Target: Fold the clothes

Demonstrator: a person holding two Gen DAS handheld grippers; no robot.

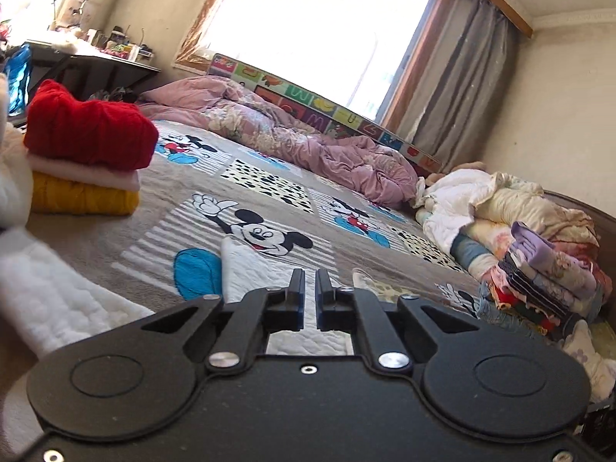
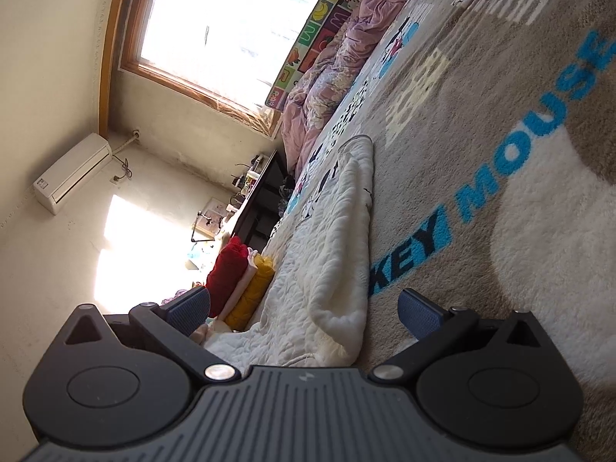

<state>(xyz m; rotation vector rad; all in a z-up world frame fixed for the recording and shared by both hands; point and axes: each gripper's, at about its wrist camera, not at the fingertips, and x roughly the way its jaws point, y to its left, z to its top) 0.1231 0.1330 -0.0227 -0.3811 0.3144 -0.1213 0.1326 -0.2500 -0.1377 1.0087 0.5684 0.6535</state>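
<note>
Indoors, bedroom | bed (image 1: 127, 238) spread with cartoon-mouse blanket | white quilted garment (image 2: 319, 254) flat on blanket | left claw (image 1: 310, 300) nearly closed over white fabric, grip unclear | right claw (image 2: 304, 308) wide open above garment | folded stack (image 1: 84, 154) beyond | window (image 1: 315, 30) bright, curtain (image 1: 462, 77) beside.

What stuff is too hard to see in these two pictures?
- Outside the window: left wrist view, washed out by glare.
- Things on the desk: left wrist view, too small.
- White quilted garment, near end: right wrist view, hidden under the right gripper.
- Whether the left gripper pinches cloth: unclear.
</note>
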